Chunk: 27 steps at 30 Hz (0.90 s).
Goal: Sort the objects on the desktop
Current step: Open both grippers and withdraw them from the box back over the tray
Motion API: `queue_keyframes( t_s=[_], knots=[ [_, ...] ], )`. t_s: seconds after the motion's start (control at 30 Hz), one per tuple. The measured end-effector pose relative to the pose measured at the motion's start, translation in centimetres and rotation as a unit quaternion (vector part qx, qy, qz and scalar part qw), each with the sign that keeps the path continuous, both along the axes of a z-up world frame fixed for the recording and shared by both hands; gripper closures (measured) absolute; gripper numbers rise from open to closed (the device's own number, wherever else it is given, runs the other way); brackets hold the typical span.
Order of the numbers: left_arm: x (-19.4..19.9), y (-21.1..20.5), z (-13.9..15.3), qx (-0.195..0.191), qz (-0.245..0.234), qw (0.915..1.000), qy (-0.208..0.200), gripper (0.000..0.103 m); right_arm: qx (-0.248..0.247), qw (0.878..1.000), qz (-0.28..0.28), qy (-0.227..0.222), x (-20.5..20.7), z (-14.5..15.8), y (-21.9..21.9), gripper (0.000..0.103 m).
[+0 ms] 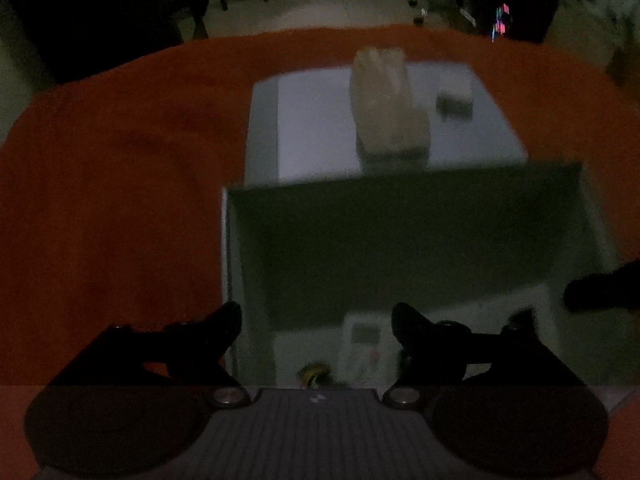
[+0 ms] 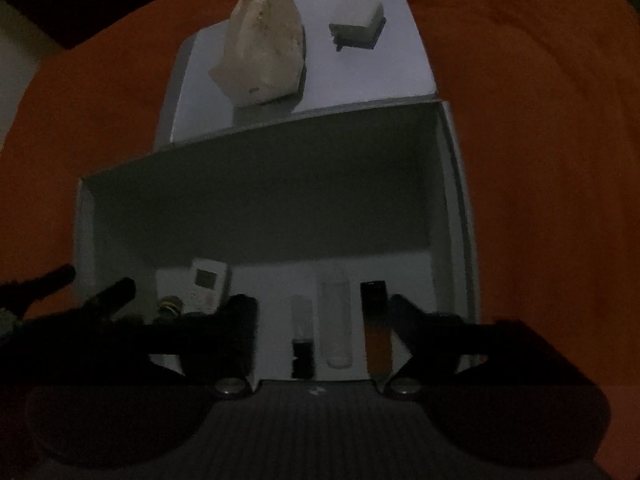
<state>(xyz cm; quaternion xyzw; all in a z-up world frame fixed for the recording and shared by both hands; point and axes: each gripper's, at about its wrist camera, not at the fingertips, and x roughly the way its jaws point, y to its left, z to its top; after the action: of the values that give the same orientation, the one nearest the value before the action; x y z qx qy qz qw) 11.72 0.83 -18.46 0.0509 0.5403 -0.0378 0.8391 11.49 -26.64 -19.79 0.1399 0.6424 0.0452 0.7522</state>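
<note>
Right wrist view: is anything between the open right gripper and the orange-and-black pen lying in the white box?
Nothing visible does. The right gripper hangs open over the white box, and the orange-and-black pen lies uncovered on the box floor by the gripper's right finger. A clear tube lies beside the pen, apart from it.

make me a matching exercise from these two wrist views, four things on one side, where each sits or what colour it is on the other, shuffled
Things:
1. crumpled white bag
2. small grey block
3. white remote
4. tablecloth

Descriptions:
A. orange
B. inside the open box, near its left side
C. on the flat white lid, right of the bag
D. on the flat white lid, towards its left, the tallest thing there

Pairs: 1-D, 2-C, 3-B, 4-A
</note>
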Motion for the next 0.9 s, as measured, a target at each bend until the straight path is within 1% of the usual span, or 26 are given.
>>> queue_keyframes(
  t_s=[0.03,0.07,0.13,0.23,0.37,0.47,0.6,0.7,0.9],
  knots=[
    [0.4,0.3,0.7,-0.008,0.008,0.9999,-0.005,0.012,0.006,1.000,-0.009,-0.001,0.0,0.1,-0.1,0.018],
    [0.9,0.5,1.4,-0.016,0.016,0.9997,-0.012,0.008,0.009,1.000,-0.012,0.000,0.1,0.1,-0.2,0.018],
    [1.7,0.9,2.5,-0.030,0.031,0.9988,-0.022,0.007,0.010,1.000,-0.016,0.001,0.8,0.5,-0.1,0.017],
    [2.9,1.0,3.8,-0.048,0.036,0.9978,-0.028,0.007,0.014,0.999,-0.027,-0.015,1.9,2.0,-0.7,0.016],
    [4.8,1.0,4.3,-0.067,0.038,0.9968,-0.024,0.007,0.026,0.997,-0.041,-0.053,4.0,5.0,-1.8,0.013],
    [6.7,0.6,4.4,-0.067,0.036,0.9965,-0.034,0.008,0.031,0.995,-0.050,-0.076,6.0,6.2,-2.3,0.013],
    [8.8,-0.9,4.0,-0.045,-0.002,0.9974,-0.057,0.008,0.047,0.991,-0.076,-0.101,9.0,7.5,-3.7,0.012],
    [10.2,-1.6,3.0,-0.050,-0.012,0.9973,-0.052,0.008,0.036,0.990,-0.083,-0.111,11.4,6.9,-4.2,0.012],
    [11.4,-2.6,0.1,-0.047,-0.033,0.9980,-0.025,0.008,0.021,0.991,-0.095,-0.089,14.9,3.1,-4.9,0.012]
  ],
)
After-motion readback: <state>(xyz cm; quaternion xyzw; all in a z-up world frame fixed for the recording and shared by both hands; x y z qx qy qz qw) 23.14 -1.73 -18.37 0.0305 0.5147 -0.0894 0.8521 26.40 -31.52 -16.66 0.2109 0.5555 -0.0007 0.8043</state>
